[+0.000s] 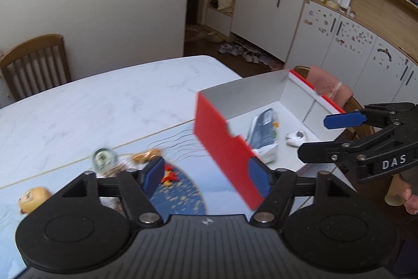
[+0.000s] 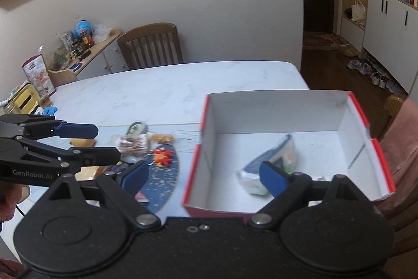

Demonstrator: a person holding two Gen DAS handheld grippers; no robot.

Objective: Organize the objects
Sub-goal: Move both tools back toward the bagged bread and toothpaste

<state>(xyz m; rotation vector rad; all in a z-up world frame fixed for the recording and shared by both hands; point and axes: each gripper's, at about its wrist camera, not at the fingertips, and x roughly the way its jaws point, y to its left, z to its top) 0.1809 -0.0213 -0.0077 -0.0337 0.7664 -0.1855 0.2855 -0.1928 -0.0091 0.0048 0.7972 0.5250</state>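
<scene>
On the left of the marbled surface [image 2: 162, 90], small trinkets [image 2: 135, 140] sit blurred on a blue mat [image 2: 164, 179]. The left tool [image 1: 206, 174] hangs wide apart over that mat, nothing between its pads. Further right, the red-and-white box [image 2: 287, 109] holds a packet [image 2: 277, 156], with the right tool [image 2: 203, 174] spread wide and empty above its near wall.

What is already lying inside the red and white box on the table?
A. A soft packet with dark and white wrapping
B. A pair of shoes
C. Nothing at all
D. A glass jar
A: a soft packet lies on the white floor of the box, seen from both wrist cameras, while the other small items are outside the box on the table.
</scene>
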